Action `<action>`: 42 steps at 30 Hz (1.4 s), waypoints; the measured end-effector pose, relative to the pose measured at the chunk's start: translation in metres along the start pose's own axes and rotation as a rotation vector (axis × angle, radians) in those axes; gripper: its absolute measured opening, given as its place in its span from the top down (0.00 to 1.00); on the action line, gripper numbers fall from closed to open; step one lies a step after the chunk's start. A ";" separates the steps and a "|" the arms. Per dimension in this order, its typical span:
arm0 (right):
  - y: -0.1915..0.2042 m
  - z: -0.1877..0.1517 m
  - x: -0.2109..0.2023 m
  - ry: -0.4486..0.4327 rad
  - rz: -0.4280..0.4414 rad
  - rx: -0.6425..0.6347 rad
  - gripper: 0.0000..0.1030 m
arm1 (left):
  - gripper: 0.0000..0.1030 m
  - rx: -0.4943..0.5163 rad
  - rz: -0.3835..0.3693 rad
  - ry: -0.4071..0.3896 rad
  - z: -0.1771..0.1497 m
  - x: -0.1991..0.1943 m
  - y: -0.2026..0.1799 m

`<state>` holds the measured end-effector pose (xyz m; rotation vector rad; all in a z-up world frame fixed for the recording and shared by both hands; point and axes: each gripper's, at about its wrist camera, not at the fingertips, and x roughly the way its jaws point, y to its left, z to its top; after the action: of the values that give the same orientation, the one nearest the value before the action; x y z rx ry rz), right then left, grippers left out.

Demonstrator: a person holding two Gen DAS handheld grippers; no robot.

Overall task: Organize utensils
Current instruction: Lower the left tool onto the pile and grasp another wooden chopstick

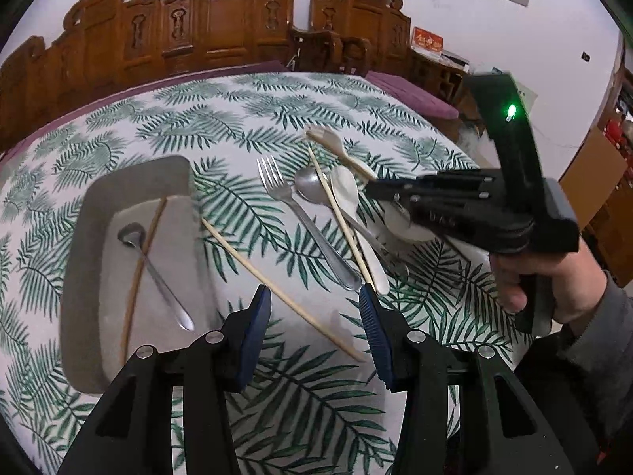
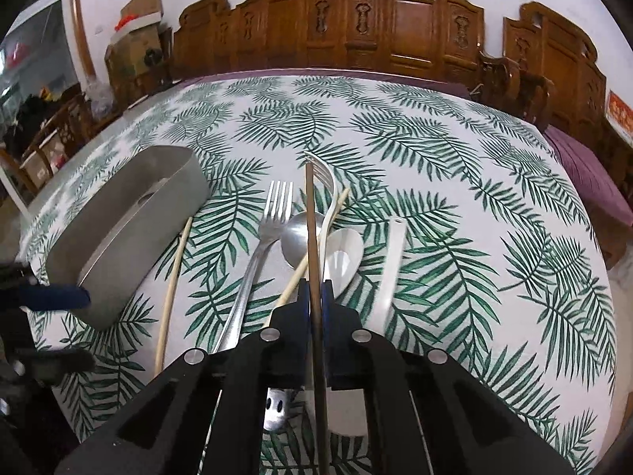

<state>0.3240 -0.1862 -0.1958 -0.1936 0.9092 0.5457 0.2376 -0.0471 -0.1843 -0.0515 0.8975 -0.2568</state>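
Right wrist view, right hand-held gripper [image 2: 315,293] clamping chopstick [image 2: 311,213], apparently lifted

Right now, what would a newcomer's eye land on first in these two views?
Probably the right gripper, shut on a dark chopstick that runs straight up the right wrist view. Under it, forks, spoons and pale chopsticks lie heaped on the leaf-print tablecloth. To the left, the grey tray already holds a metal spoon and one chopstick.
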 end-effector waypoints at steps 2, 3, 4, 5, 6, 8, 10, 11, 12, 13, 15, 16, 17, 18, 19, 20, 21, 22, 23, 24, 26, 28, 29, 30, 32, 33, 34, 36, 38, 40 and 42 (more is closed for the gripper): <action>-0.005 -0.002 0.004 0.018 -0.004 0.014 0.93 | 0.57 0.004 0.004 0.012 -0.002 0.006 -0.005; -0.008 -0.004 0.009 0.037 -0.013 0.025 0.93 | 0.57 0.006 0.006 0.016 -0.003 0.009 -0.006; -0.011 -0.005 0.012 0.052 -0.020 0.032 0.93 | 0.57 0.011 0.010 0.021 -0.004 0.011 -0.008; -0.013 -0.007 0.016 0.063 -0.026 0.037 0.93 | 0.57 0.016 0.013 0.025 -0.005 0.013 -0.010; -0.014 -0.008 0.017 0.067 -0.026 0.041 0.93 | 0.57 0.020 0.016 0.027 -0.005 0.015 -0.011; -0.017 -0.009 0.016 0.065 -0.018 0.056 0.93 | 0.57 0.029 0.022 0.033 -0.007 0.018 -0.014; -0.018 -0.010 0.015 0.059 -0.016 0.060 0.93 | 0.57 0.034 0.023 0.037 -0.008 0.020 -0.015; -0.018 -0.010 0.014 0.056 -0.016 0.061 0.93 | 0.57 0.036 0.025 0.038 -0.008 0.021 -0.015; -0.019 -0.010 0.013 0.052 -0.012 0.066 0.93 | 0.57 0.036 0.026 0.039 -0.008 0.021 -0.015; -0.020 -0.010 0.013 0.049 -0.012 0.070 0.93 | 0.57 0.036 0.026 0.040 -0.009 0.022 -0.015; -0.021 -0.010 0.011 0.047 -0.009 0.071 0.94 | 0.57 0.034 0.027 0.043 -0.009 0.023 -0.014; -0.021 -0.009 0.010 0.044 -0.006 0.071 0.94 | 0.57 0.034 0.028 0.045 -0.010 0.024 -0.014; -0.021 -0.009 0.008 0.035 -0.003 0.073 0.94 | 0.57 0.034 0.030 0.047 -0.010 0.025 -0.014; -0.022 -0.008 0.006 0.024 -0.002 0.079 0.94 | 0.57 0.033 0.031 0.050 -0.011 0.026 -0.014; -0.022 -0.007 0.004 0.014 -0.006 0.083 0.94 | 0.57 0.032 0.031 0.051 -0.011 0.027 -0.014; -0.023 -0.006 0.002 0.006 -0.009 0.086 0.94 | 0.57 0.031 0.032 0.052 -0.012 0.028 -0.014; -0.024 -0.005 -0.001 -0.009 -0.013 0.093 0.94 | 0.57 0.028 0.035 0.054 -0.012 0.030 -0.014; -0.025 -0.004 -0.004 -0.022 -0.012 0.100 0.94 | 0.57 0.023 0.037 0.058 -0.013 0.032 -0.014; -0.026 -0.003 -0.006 -0.032 -0.011 0.107 0.94 | 0.57 0.020 0.041 0.062 -0.014 0.033 -0.014; -0.026 -0.003 -0.007 -0.037 -0.013 0.108 0.94 | 0.57 0.013 0.061 0.076 -0.015 0.037 -0.013; -0.026 -0.003 -0.007 -0.037 -0.012 0.106 0.94 | 0.58 0.002 0.068 0.097 -0.016 0.042 -0.012; -0.023 -0.004 -0.004 -0.022 -0.019 0.091 0.94 | 0.58 0.006 0.081 0.114 -0.018 0.045 -0.013; -0.021 -0.004 -0.003 -0.019 -0.023 0.083 0.94 | 0.58 0.004 0.087 0.122 -0.019 0.047 -0.013; -0.020 -0.005 -0.003 -0.017 -0.023 0.080 0.94 | 0.58 -0.003 0.085 0.132 -0.020 0.049 -0.012; -0.019 -0.005 -0.002 -0.016 -0.022 0.075 0.94 | 0.58 -0.011 0.081 0.139 -0.022 0.050 -0.011; -0.018 -0.005 -0.003 -0.018 -0.022 0.074 0.94 | 0.61 -0.011 0.088 0.141 -0.022 0.050 -0.011; -0.018 -0.005 -0.003 -0.019 -0.022 0.074 0.94 | 0.62 -0.013 0.092 0.142 -0.023 0.049 -0.011; -0.017 -0.004 -0.004 -0.023 -0.023 0.073 0.94 | 0.69 -0.016 0.102 0.140 -0.023 0.048 -0.011; -0.016 -0.004 -0.006 -0.027 -0.020 0.071 0.94 | 0.81 -0.011 0.101 0.141 -0.025 0.047 -0.012; -0.014 -0.005 -0.006 -0.025 -0.018 0.065 0.94 | 0.92 0.006 0.088 0.152 -0.026 0.047 -0.016; -0.013 -0.006 -0.007 -0.025 -0.018 0.058 0.94 | 0.94 0.014 0.083 0.159 -0.027 0.047 -0.018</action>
<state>0.3232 -0.2017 -0.1942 -0.1424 0.8974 0.5029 0.2412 -0.0747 -0.2342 0.0201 1.0533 -0.1916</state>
